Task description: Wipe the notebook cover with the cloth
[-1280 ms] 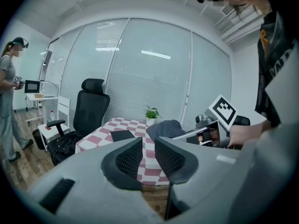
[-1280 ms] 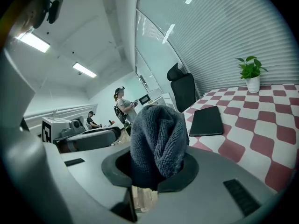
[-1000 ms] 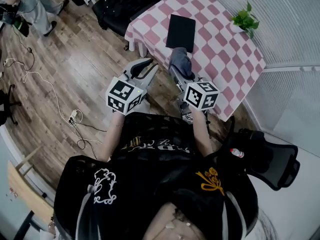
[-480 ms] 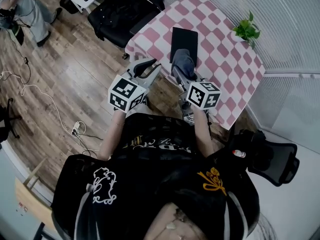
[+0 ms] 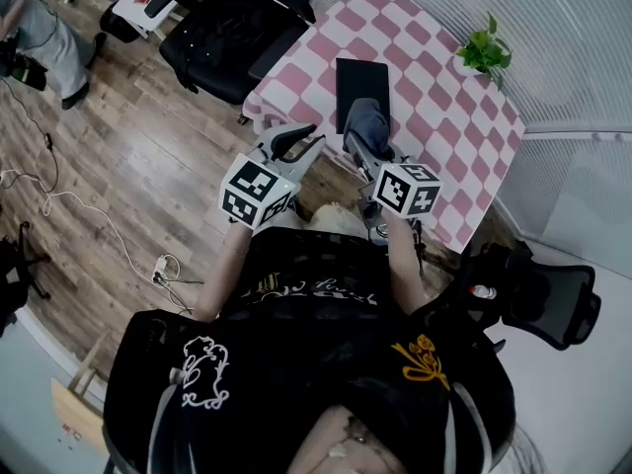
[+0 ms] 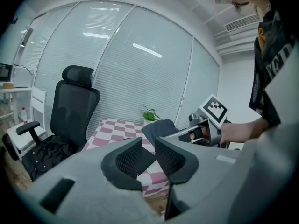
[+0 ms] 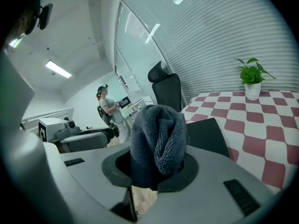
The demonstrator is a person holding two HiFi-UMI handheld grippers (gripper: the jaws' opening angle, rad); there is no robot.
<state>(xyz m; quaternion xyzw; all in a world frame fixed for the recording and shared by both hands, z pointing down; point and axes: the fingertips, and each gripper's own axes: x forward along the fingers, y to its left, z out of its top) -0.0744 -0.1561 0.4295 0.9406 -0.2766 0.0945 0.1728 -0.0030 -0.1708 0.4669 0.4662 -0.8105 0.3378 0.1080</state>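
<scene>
Only container in sight: a small white pot (image 5: 472,59) at the far corner of the table, holding a green leafy plant (image 5: 486,36). In the right gripper view the same white pot (image 7: 252,91) stood upright on the checks with the plant (image 7: 252,71) rising out of it.

The table (image 5: 439,97) wore a pink-and-white checked cover. The flat black rectangular notebook (image 5: 359,75) lay on it, cover up, closed. Its long axis ran away from the person, with one short edge toward the near table edge. In the right gripper view the notebook (image 7: 209,136) showed as a dark slab just behind the jaws.

The right gripper (image 5: 360,141) was clamped on a dark blue-grey terry cloth (image 5: 367,118). In its own view the right gripper (image 7: 156,169) had both jaws pressed against the bunched cloth (image 7: 156,141), which stuck up out of them in a folded lump. From the head view the cloth sat over the notebook's near end. Could not tell whether it touched the cover.

The left gripper (image 5: 301,138) hung just beside the right one, off the table's near corner and over the wood-plank floor (image 5: 148,156). In its own view the left gripper (image 6: 148,146) had its jaws a little apart, with nothing between them.

Writing: black-and-white square markers on both gripper cubes. White and gold print on the person's black shirt (image 5: 316,363) was too small to read.

A black mesh office chair (image 5: 222,33) stood past the table's left side.
</scene>
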